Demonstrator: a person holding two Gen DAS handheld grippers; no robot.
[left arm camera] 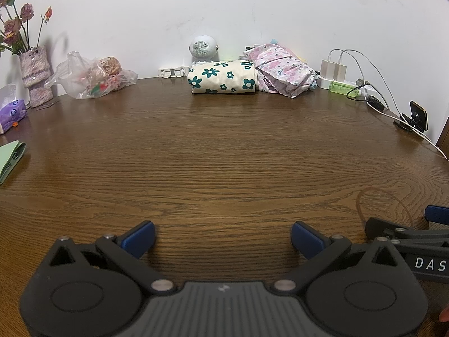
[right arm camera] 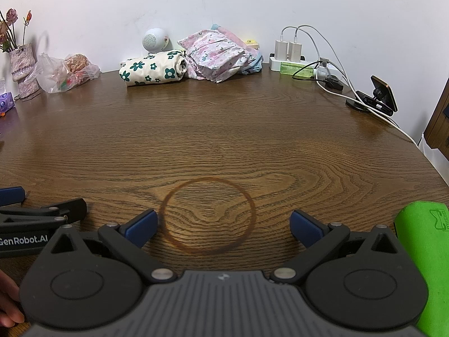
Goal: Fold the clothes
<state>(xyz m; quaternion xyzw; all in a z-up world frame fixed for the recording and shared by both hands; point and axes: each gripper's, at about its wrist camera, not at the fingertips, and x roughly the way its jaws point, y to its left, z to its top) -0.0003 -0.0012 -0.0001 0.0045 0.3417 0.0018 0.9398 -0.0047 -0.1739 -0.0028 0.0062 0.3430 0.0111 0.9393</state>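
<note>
Grippers wait side by side at the near edge of a brown wooden table, both spread wide and grasping nothing. The left gripper shows its blue-padded fingers parted over bare wood; the right gripper stands likewise, its fingers framing a dark ring stain in the grain. A bright green pouch lies just beside the right gripper, on its right. Part of a person's hand shows at the lower left of the right wrist view.

Across the bare middle of the table, against the white wall, rests the laundry: a folded cream cloth with teal flowers, and touching it on the right a looser heap of pink floral clothes. Behind them stands a small round white speaker. To the left sit a crumpled plastic bag and a vase of dried roses. To the right, chargers in a power strip trail white cables toward a phone stand.
</note>
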